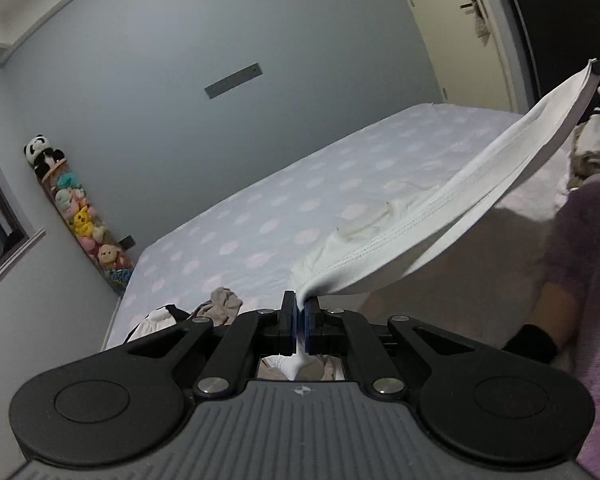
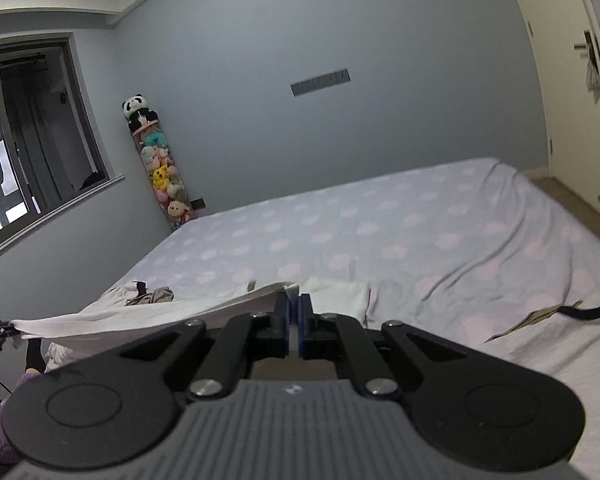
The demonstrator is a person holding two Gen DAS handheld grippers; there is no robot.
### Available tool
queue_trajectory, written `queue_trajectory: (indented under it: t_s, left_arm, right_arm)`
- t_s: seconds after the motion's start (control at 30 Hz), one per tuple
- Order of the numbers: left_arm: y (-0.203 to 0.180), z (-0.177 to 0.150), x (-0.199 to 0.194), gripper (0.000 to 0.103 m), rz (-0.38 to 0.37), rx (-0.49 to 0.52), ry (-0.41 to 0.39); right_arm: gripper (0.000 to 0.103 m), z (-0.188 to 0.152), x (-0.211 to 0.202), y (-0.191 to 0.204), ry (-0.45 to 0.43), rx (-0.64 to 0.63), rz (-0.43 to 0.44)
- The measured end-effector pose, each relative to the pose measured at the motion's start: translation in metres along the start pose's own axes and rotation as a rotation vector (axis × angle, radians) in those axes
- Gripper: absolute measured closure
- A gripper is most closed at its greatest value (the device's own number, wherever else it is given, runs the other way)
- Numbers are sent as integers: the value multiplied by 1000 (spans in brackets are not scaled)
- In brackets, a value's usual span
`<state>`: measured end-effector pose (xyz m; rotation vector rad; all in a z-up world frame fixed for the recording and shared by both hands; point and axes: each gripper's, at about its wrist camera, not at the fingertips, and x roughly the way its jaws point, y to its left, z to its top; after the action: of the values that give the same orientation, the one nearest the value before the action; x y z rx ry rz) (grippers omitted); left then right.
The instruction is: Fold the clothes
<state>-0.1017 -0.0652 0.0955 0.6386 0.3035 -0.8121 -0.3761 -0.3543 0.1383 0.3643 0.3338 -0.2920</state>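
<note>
White garment [image 1: 440, 216] is stretched in the air above the bed [image 1: 260, 208], each end pinched by clenched tongs: left gripper [image 1: 300, 308] and right gripper [image 2: 294, 304]. Only thin hem edges are held, so a corner could be pulled free if tension is raised, and the cloth dropped onto unfolded clothes [image 1: 220, 304].

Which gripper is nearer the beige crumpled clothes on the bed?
Left. The left gripper hangs just beside the beige crumpled clothes; the right gripper, holding the white garment's other end, sits farther off.
</note>
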Motion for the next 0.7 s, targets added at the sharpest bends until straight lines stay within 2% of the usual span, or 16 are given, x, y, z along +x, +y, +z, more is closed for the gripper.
queue_trajectory:
  t_s: [0.13,0.3,0.47,0.7]
  left_arm:
    - [-6,-3,15,101,-24,22,30]
    - [0,2,55,101,-30,20,61]
    - [14,18,115,101,-51,10,103]
    - [35,42,223,101,-47,7,203]
  right_arm:
    - [99,-4,5,-4,29,4,-24]
    - [99,-7,49,-20,69,31,-42]
    - [99,2,107,-26,82,13,-85]
    - [99,22,215,-33,110,-24,-149]
